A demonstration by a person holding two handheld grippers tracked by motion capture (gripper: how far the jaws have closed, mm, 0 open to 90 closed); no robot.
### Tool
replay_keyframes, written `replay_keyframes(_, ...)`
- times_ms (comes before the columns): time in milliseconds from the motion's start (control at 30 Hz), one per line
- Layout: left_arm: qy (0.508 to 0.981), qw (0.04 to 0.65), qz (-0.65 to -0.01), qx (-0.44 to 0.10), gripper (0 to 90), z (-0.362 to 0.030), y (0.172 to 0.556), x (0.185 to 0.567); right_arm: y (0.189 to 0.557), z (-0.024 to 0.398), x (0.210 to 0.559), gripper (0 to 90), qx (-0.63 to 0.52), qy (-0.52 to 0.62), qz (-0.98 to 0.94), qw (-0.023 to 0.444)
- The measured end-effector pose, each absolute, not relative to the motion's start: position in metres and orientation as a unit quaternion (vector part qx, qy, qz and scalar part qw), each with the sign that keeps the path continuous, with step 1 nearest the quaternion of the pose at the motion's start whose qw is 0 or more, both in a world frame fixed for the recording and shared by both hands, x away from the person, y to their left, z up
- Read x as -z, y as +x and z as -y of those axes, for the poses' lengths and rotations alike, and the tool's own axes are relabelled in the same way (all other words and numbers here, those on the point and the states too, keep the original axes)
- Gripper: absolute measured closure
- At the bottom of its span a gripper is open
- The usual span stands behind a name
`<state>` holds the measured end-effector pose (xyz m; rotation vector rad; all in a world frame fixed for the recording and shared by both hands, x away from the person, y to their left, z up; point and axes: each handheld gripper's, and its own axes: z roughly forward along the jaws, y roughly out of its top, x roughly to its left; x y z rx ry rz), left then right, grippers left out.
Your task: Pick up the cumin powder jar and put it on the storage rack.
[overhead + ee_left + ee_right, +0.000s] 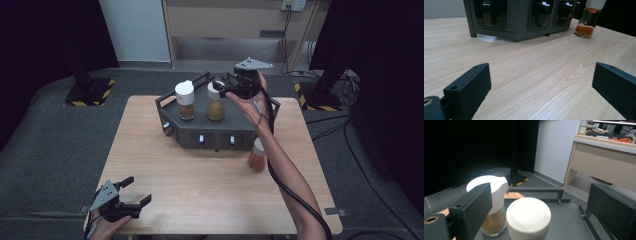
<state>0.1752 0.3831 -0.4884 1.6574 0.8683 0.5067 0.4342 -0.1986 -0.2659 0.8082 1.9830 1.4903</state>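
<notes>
A dark grey rack (210,132) stands at the table's far middle with two white-capped spice jars on top, one at the left (185,100) and one in the middle (216,107). My right gripper (222,89) hovers just over the middle jar's cap, jaws open and not touching it. In the right gripper view (539,200) that cap (528,217) lies low between the wide jaws, with the other jar (491,192) behind the left jaw. A third jar (257,156) of orange powder stands on the table by the rack's front right. My left gripper (137,190) rests open near the front left edge.
In the left gripper view (541,77) bare wood stretches to the rack's front (519,20) and the orange jar (587,21). A thin rail (536,190) frames the rack top. The right forearm and its cable cross the table's right side (285,170).
</notes>
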Motion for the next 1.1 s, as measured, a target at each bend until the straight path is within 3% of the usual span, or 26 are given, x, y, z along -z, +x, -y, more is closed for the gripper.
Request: replay_keyframes(1100, 0.703, 0.566, -0.372, -0.216, 0.8, -0.382, 0.175, 0.489, 0.374, 0.267, 0.283, 4.7, -0.537, 0.317, -0.734, 0.27)
